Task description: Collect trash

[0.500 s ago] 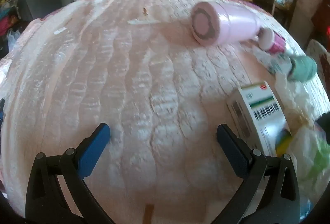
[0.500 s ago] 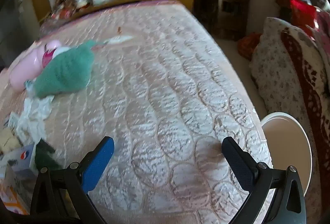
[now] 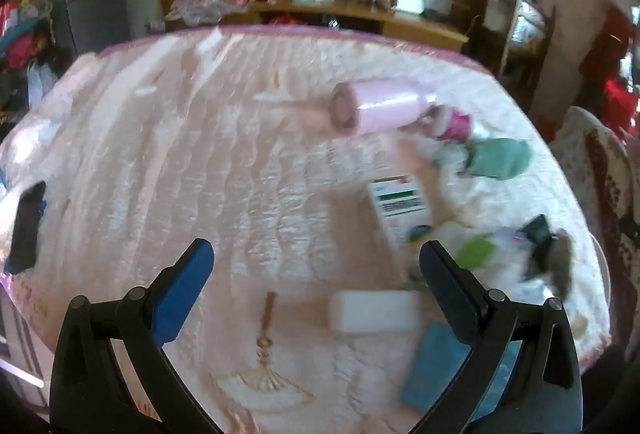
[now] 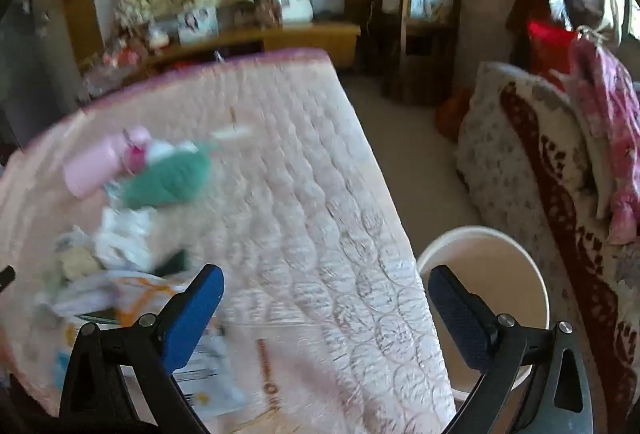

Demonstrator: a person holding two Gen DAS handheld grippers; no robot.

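Observation:
Trash lies on a pink quilted mattress (image 3: 200,162). In the left wrist view I see a white and green box (image 3: 400,206), a white block (image 3: 372,310), a teal packet (image 3: 432,370), crumpled tissue and wrappers (image 3: 492,254). My left gripper (image 3: 316,266) is open and empty above the mattress, left of this pile. In the right wrist view the wrappers (image 4: 132,294) and tissue (image 4: 124,234) lie at the left. My right gripper (image 4: 324,294) is open and empty above the mattress edge. A white bucket (image 4: 484,274) stands on the floor beside the bed.
A pink bottle (image 3: 380,110) and a green knitted item (image 3: 500,158) lie farther back on the mattress. A black object (image 3: 26,230) sits at the left edge. A patterned sofa (image 4: 540,174) stands right of the bucket. A cluttered wooden shelf (image 3: 360,14) is behind the bed.
Both grippers have pulled back and risen, so more of the mattress shows. The bucket is now fuller in the right wrist view. Both stay open.

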